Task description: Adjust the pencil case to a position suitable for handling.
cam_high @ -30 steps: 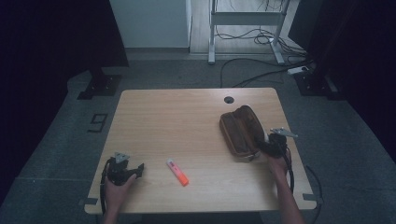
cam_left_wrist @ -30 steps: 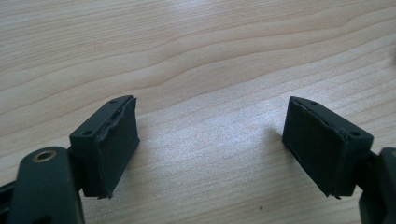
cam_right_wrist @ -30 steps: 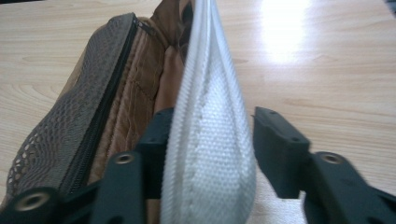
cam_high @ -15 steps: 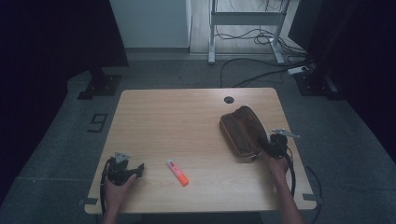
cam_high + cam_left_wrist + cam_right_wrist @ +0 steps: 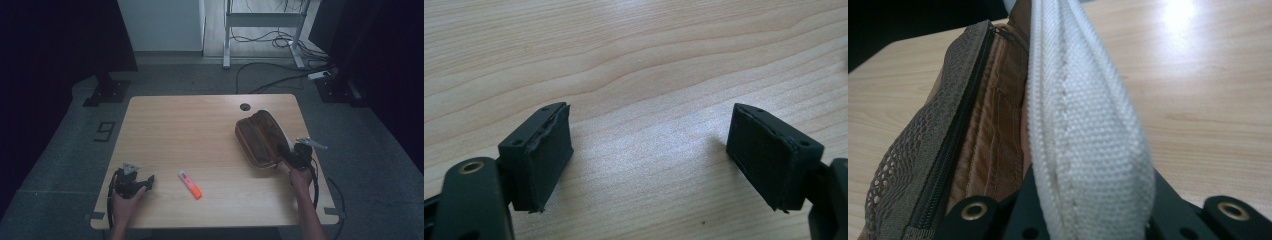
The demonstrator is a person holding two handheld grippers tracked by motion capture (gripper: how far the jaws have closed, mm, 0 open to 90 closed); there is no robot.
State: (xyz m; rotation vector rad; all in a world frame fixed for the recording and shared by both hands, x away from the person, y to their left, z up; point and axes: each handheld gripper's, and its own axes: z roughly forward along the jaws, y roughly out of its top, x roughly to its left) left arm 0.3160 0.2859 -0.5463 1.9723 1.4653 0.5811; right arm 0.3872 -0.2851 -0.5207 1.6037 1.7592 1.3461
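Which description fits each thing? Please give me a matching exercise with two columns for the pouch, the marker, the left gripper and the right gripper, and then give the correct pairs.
Things:
1. brown pouch
2. orange marker
3. left gripper
4. right gripper

Descriptions:
A. fingers wide apart over bare wood
B. lies alone between the two hands
C. closed on a white edge strip
D. lies open on the right part of the table, mesh pocket inside

Pairs: 1-D, 2-B, 3-A, 4-C
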